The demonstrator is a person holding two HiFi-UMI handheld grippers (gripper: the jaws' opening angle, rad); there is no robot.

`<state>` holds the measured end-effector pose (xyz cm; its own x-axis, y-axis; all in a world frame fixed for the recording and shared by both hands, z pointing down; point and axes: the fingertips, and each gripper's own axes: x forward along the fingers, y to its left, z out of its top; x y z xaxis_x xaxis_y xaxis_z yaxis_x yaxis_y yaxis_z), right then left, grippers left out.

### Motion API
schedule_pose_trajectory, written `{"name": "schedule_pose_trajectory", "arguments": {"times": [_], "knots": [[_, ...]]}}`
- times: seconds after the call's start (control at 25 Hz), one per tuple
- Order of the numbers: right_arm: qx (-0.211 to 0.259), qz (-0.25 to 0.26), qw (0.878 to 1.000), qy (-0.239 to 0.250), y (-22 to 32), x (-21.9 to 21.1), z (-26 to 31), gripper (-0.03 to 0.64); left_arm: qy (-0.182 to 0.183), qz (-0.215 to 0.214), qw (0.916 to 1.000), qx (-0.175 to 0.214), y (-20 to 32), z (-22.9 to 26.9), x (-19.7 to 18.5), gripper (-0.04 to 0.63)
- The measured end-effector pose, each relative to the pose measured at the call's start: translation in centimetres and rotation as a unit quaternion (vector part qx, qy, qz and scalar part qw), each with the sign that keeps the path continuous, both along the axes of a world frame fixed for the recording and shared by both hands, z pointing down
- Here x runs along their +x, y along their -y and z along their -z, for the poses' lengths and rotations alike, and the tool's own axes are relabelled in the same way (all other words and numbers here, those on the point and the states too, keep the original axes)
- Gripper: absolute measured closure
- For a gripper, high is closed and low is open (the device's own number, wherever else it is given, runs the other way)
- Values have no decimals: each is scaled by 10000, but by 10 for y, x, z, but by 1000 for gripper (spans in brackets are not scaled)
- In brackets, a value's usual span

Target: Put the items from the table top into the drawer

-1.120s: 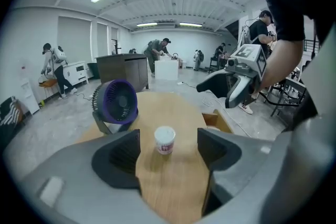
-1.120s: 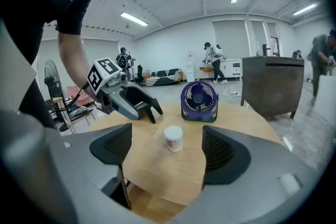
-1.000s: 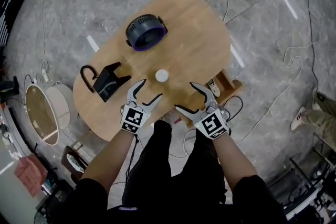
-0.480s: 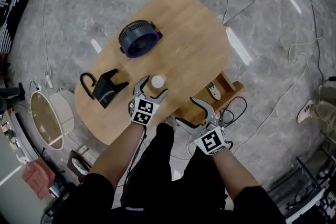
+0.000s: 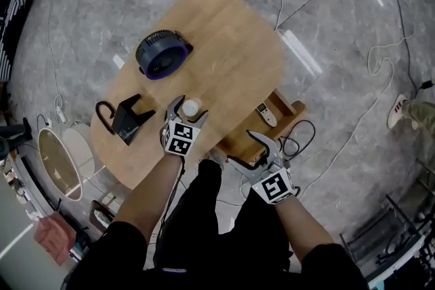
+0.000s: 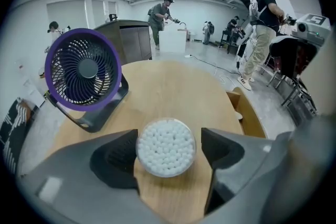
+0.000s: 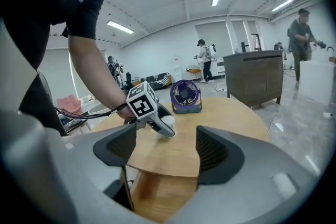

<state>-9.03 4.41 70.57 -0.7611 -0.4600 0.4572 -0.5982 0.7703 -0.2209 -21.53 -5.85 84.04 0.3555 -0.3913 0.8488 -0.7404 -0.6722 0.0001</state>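
Closest to the person, the right gripper (image 5: 242, 148) hangs low off the near edge of the table (image 5: 231, 37), just in front of the open wooden drawer (image 5: 291, 106). Its jaws are spread wide with nothing between them; its own view looks through the gap at the table edge and the drawer's light wood below. A slim white remote-like item (image 5: 266, 115) lies inside the drawer.

A little farther in, the left gripper (image 5: 187, 112) is down at the table top, near the front edge. Its jaws stand apart on either side of a round clear tub of cotton swabs (image 6: 166, 147), which sits upright on the wood between the two pads. The left pad looks right up against the tub's wall, while a sliver of table shows between the tub and the right pad, so the claw is around the tub and not squeezed on it.

To the left of that gripper, apart from it, a black stand (image 5: 129, 117) with a curved hook sits near the table's left end. Beyond it, toward the far side, a dark fan with a purple rim (image 5: 162, 56) rests on its base. The far half of the table is bare wood.

Past the table, cables (image 5: 380, 71) trail over the grey stone floor.
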Motion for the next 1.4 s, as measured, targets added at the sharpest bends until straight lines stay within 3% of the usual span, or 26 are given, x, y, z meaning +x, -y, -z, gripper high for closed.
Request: {"name": "schedule_pose_trajectory", "arguments": {"times": [0.16, 0.32, 0.48, 0.68, 1.08, 1.4], "knots": [[-51, -45, 10000, 41, -1, 8, 1, 232, 180, -22, 9998, -71, 1, -5, 0, 218], [-96, -142, 9998, 76, -5, 16, 2, 232, 481, -144, 9985, -200, 6, -10, -3, 312], [-113, -294, 9995, 48, -8, 33, -1, 232, 602, -245, 9973, -332, 7, -10, -1, 316], [-156, -481, 9987, 19, -11, 56, -6, 233, 560, -398, 9975, -176, 10, 3, 17, 318], [-17, -703, 9975, 17, -17, 94, 11, 235, 245, -1117, 9934, 132, 4, 38, 107, 318], [-33, -946, 9955, 32, -35, 140, 13, 235, 51, -1601, 9871, 71, -40, 43, 176, 318]]}}
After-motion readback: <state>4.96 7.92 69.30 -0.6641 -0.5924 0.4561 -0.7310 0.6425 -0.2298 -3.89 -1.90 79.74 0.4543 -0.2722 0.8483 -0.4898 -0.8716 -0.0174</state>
